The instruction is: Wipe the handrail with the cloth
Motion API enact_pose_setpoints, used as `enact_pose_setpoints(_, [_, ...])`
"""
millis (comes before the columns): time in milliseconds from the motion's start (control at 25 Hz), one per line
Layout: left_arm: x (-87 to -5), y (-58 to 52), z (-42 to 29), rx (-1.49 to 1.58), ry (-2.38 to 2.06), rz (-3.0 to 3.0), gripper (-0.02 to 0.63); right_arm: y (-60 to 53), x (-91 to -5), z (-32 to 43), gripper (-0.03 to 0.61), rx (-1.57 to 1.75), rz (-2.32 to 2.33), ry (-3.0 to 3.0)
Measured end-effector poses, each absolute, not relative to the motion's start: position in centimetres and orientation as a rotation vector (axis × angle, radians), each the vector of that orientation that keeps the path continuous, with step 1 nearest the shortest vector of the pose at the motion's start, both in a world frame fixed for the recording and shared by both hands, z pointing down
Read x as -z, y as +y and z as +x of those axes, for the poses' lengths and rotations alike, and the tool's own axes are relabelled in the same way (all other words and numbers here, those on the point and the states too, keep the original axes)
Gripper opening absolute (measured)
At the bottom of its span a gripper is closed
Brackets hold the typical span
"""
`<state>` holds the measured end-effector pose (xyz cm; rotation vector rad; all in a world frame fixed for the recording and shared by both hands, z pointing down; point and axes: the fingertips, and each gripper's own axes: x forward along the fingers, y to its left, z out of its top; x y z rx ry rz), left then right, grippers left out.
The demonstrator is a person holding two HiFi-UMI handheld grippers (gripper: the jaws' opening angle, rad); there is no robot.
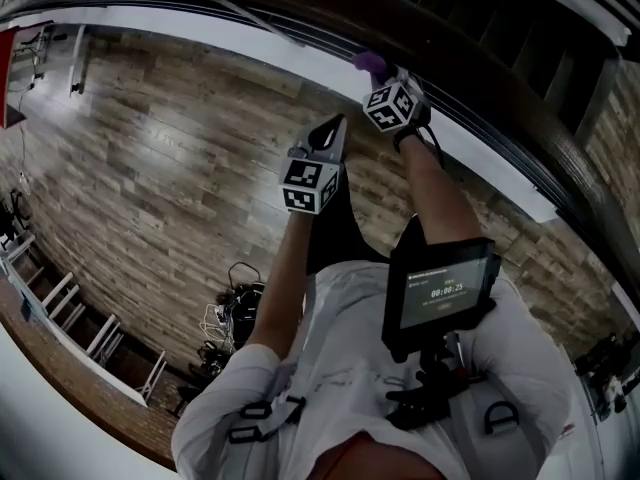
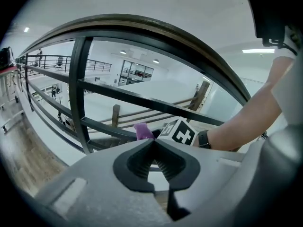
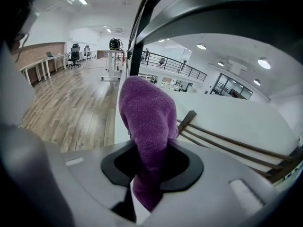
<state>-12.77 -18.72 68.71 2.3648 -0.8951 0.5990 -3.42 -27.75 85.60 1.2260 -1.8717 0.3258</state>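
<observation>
Chest screen point(image 1: 440, 293): closest thing in the head view, at 6 o'clock of both hands and clear of the work.
Right tool point(image 1: 388, 80): clamped on the purple cloth point(image 3: 147, 112), with a wad sticking out past the tips and a tail hanging back through the jaws.
Cloth position: at 12 o'clock of the right tool, up at the handrail point(image 2: 156, 30). The right gripper view puts the rail at 12 to 1 o'clock, just past the wad. Can't tell if it is touching.
Rail axis: in the head view it runs roughly 10 o'clock to 4 o'clock across the top.
Left tool point(image 1: 335, 128): jaws together with nothing in them. It sits at 7 o'clock of the right tool, short of the rail.
Nearer hand: right, and it holds the cloth, so the wipe is its job.
Next move (my read): push the wad toward 12 o'clock onto the rail, then stroke along the 10–4 line.
Risk (guess): the grip holds only a narrow neck of cloth, so drag could pull it out.
</observation>
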Motion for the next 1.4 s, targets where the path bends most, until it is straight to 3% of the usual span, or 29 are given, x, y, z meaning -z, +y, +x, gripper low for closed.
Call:
enact_pose_setpoints(400, [-65.5,-15.5,-3.5,-0.639,-0.728,2.468,0.000,-20.9,-83.8,6.2,0.103,-0.420,1.309,-1.802])
enact_pose_setpoints(1080, [-67.7,-14.0,-0.4,-0.714,-0.488,2.539,0.000,-16.4,-86.2,10.1,0.103,-0.489,1.407,-1.715])
enact_pose_setpoints(1400, [-67.8,-9.7,5.9,-0.753,-0.373,2.572,0.000,-11.5,-86.0,16.1,0.103,-0.505,1.463,-1.678])
